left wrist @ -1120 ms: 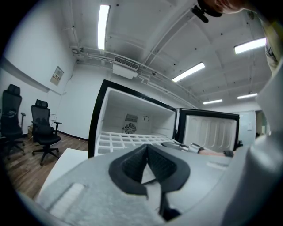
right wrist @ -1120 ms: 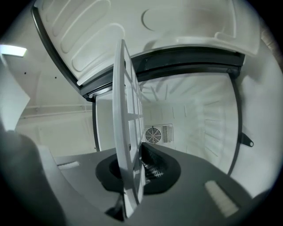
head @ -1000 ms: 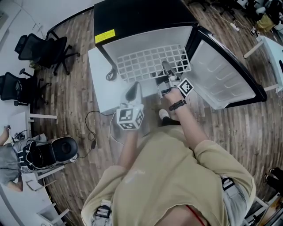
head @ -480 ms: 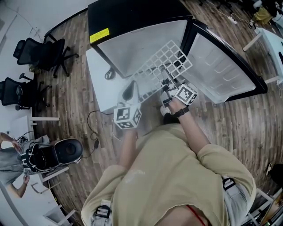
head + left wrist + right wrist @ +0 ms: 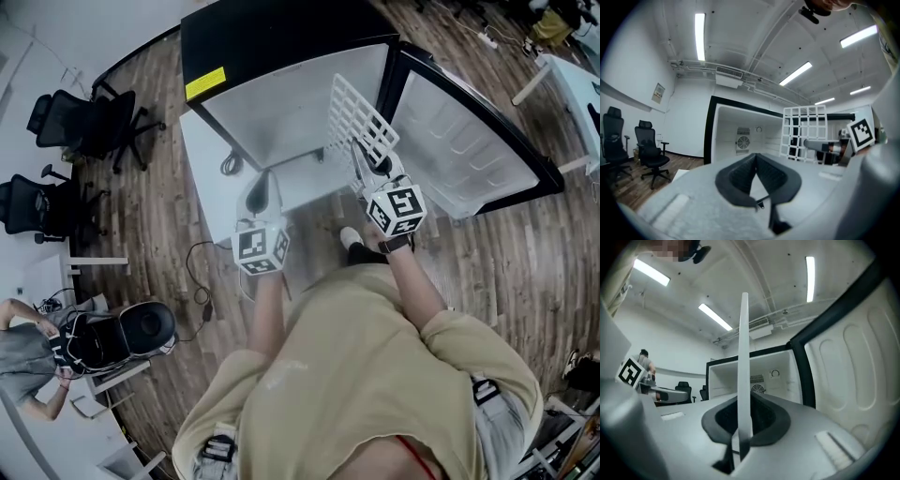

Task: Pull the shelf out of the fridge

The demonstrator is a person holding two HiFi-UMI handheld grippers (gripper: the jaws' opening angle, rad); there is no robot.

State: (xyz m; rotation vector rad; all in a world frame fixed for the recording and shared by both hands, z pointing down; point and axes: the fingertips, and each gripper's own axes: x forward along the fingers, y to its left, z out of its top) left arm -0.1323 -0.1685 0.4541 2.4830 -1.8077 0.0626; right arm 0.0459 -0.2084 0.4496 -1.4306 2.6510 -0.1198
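My right tongs [image 5: 361,155] pinch the shelf [image 5: 361,117] by its near edge and hold it upright at 1 o'clock, outside the fridge [image 5: 281,103], probably to clear the door. My left tongs [image 5: 265,183] are pressed together, empty.

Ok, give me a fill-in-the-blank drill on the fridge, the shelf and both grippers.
1. The right gripper is shut on the ____ grid shelf.
2. The shelf does not lie flat; it stands on its ____.
3. The left gripper is shut and holds ____.
4. The door of the fridge stands ____.

Missing words: white; edge; nothing; open.
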